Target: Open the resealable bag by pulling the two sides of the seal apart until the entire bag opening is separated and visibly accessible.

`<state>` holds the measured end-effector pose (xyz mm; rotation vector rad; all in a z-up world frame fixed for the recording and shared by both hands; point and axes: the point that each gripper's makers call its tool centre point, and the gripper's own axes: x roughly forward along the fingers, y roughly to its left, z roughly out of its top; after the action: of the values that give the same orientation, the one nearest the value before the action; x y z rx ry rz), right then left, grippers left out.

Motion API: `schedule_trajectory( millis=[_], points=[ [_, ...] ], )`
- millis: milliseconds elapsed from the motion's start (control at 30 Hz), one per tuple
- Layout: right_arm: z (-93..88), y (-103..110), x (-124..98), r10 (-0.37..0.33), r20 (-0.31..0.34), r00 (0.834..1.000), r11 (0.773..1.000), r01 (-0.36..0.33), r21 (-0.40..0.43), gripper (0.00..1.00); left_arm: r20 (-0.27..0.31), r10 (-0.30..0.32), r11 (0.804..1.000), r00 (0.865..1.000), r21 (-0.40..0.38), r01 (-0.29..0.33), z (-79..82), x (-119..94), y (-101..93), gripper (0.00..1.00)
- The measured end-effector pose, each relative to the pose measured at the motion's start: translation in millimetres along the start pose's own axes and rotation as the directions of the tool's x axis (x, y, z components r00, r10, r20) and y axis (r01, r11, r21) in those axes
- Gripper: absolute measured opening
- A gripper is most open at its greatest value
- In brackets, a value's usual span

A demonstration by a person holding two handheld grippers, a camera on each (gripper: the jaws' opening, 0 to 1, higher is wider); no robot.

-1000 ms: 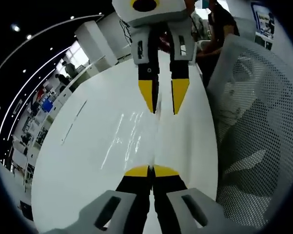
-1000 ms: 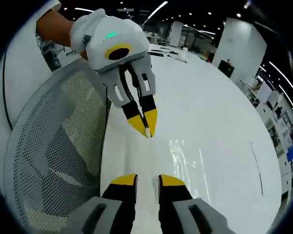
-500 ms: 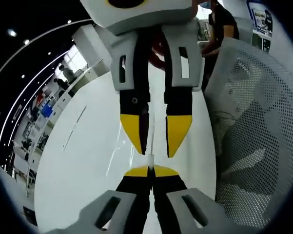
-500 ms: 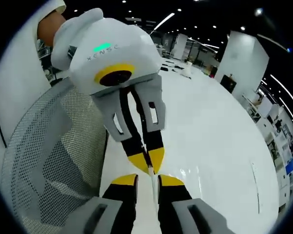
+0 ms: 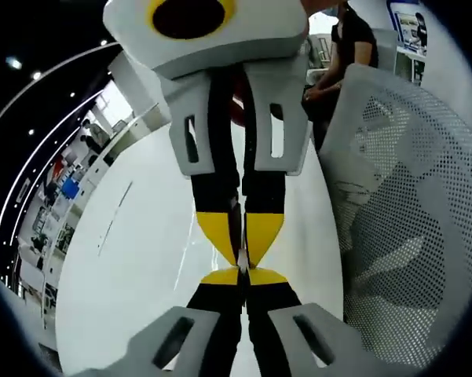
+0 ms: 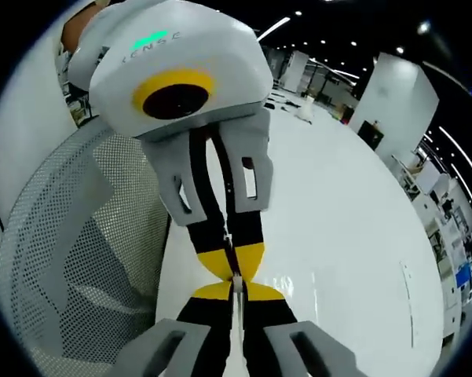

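The resealable bag (image 6: 236, 308) is clear and shows just as a thin pale edge running between the jaws. My right gripper (image 6: 235, 289) is shut on that edge at the bottom of the right gripper view. My left gripper (image 6: 235, 265) faces it from above, tip to tip, and is also shut. In the left gripper view, my left gripper (image 5: 243, 276) is shut at the bottom, with the thin bag edge (image 5: 242, 259) in its tips. The right gripper (image 5: 242, 245) comes down from above, its yellow tips closed and touching the left gripper's tips. The rest of the bag is too clear to make out.
A glossy white table (image 5: 126, 267) lies under both grippers and stretches away (image 6: 345, 228). A white mesh chair back (image 5: 408, 204) stands close beside them (image 6: 78, 243). A person (image 5: 353, 39) stands at the far end of the table. A white sleeve (image 6: 20, 126) shows behind the chair.
The two grippers have closed the gap and now meet tip to tip. The right gripper's jaws, apart half a second ago, have shut on the bag edge. The left gripper stayed shut.
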<state>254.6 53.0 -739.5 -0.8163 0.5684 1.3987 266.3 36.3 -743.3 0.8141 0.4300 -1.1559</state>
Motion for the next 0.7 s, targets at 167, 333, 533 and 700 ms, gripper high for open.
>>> schedule_trajectory(
  millis=[167,333,533,700],
  points=[
    [-6.6,1.6,7.1,-0.004,-0.029,1.0,0.999,0.005,0.036,0.0,-0.003,-0.021,0.999,1.0,-0.049,0.02,-9.9,3.7,-1.1,0.0],
    [-19.3,2.8,7.3,-0.005,-0.069,0.998,0.999,0.008,0.048,0.0,-0.032,-0.034,0.998,0.999,-0.046,0.033,-22.0,4.1,-2.6,0.0],
    [-27.1,3.7,3.9,-0.003,-0.076,0.997,0.997,0.009,0.071,0.0,-0.038,-0.022,0.999,0.999,-0.037,0.021,-25.1,2.0,-0.3,0.0],
    [-31.3,3.8,4.7,-0.007,-0.101,0.995,0.999,0.012,0.05,0.0,-0.033,-0.016,1.0,0.999,-0.001,0.016,-24.0,5.4,-1.1,0.0]
  ],
)
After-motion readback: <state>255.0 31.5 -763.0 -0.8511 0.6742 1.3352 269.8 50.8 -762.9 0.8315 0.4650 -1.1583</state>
